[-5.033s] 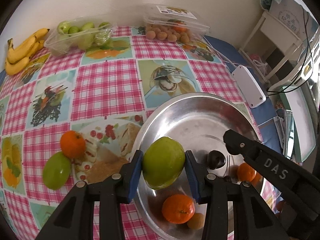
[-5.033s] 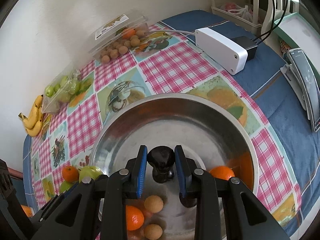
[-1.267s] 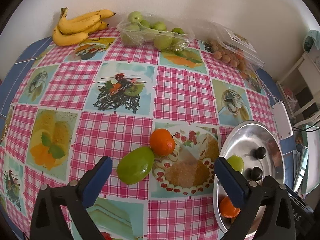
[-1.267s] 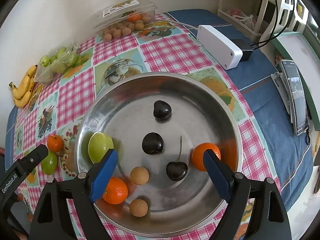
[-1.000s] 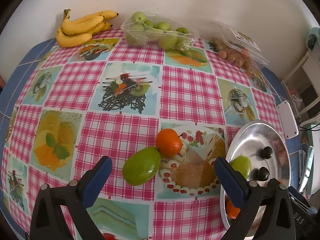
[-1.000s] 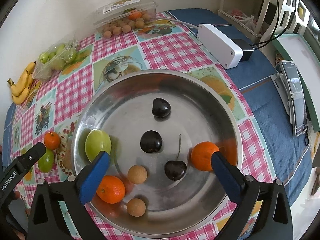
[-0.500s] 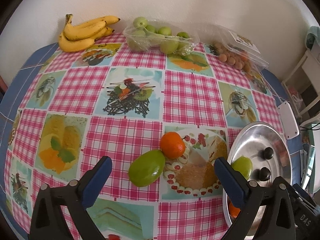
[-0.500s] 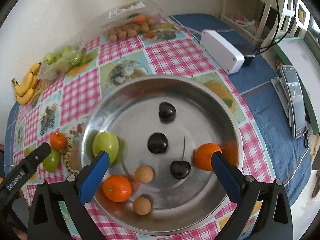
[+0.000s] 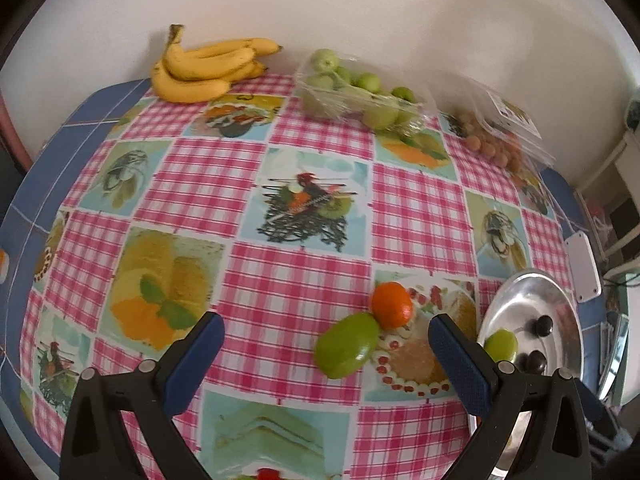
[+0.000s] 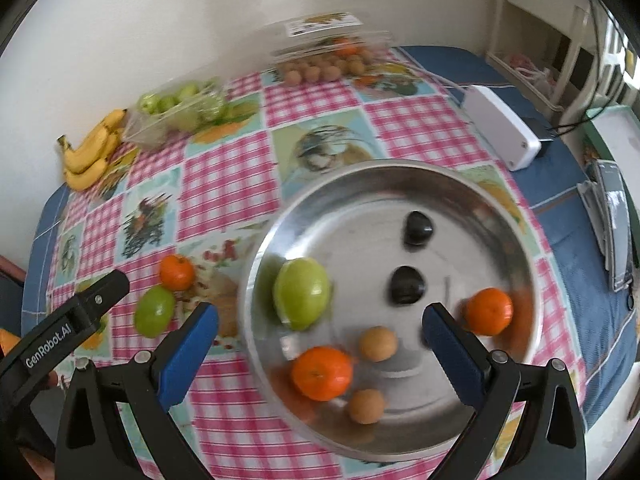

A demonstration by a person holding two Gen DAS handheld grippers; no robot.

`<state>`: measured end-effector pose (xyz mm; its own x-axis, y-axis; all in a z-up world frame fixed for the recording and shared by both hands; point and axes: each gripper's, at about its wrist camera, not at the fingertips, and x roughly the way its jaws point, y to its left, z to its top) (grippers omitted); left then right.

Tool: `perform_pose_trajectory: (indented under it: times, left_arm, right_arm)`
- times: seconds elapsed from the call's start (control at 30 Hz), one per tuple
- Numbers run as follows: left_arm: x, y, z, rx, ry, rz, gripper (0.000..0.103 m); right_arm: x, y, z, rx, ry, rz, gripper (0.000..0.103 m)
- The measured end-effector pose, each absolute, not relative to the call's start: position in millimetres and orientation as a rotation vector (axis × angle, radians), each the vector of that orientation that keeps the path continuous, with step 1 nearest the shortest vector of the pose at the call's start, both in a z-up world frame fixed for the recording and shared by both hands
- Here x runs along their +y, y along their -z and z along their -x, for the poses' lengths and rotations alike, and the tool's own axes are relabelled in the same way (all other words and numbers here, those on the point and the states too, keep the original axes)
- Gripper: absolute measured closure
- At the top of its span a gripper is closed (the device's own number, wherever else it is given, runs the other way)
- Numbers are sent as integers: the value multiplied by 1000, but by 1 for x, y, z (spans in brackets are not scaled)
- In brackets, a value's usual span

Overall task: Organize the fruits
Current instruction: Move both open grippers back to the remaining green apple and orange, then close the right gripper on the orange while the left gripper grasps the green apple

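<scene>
- The left gripper [image 9: 326, 354] is hovering above the bench [image 9: 280, 288], which is wearing a pink checked cloth with food pictures; its blue-padded fingers [image 9: 196, 354] are spread wide and gripping nothing.
- A green oval fruit [image 9: 347, 345] and a small orange mandarin [image 9: 392, 305] are lying on the cloth between those fingers, touching each other, just left of the round steel bowl [image 9: 560, 292].
- The right gripper [image 10: 320, 344] is hanging over that bowl [image 10: 360, 184], fingers [image 10: 452, 354] likewise released and empty.
- Inside the bowl are sitting a green apple-like fruit [image 10: 302, 298] near the left wall, two mandarins [image 10: 322, 372], two tan round fruits [image 10: 378, 343] and two dark cherries [image 10: 406, 285]; the right finger is hiding anything behind it.
- A bunch of yellow bananas [image 9: 204, 66], a clear bag of green fruits [image 9: 356, 92] and a clear plastic box of tan fruits [image 9: 500, 136] are lining the wall at the far edge.
- A white rectangular box [image 10: 502, 132] is resting on the blue part beside the bowl.
</scene>
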<state>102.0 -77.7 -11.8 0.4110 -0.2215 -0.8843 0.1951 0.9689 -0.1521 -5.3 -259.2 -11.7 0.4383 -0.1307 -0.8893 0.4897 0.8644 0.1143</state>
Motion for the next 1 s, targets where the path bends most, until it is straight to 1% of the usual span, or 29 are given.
perform_pose_trajectory:
  times: [0.6,0.8,1.0]
  left_arm:
    - [14,13,-129,1140,96,118,0]
    - [25,17,-132,1148,76,143,0]
    - [13,22,-132,1161,122,136,0]
  right_arm:
    - [-176,21,-32,1113,252,-334,1]
    - [-162,29,-43,1138,230,-314,1]
    - [-168,33,-45,1145,254,-315,1]
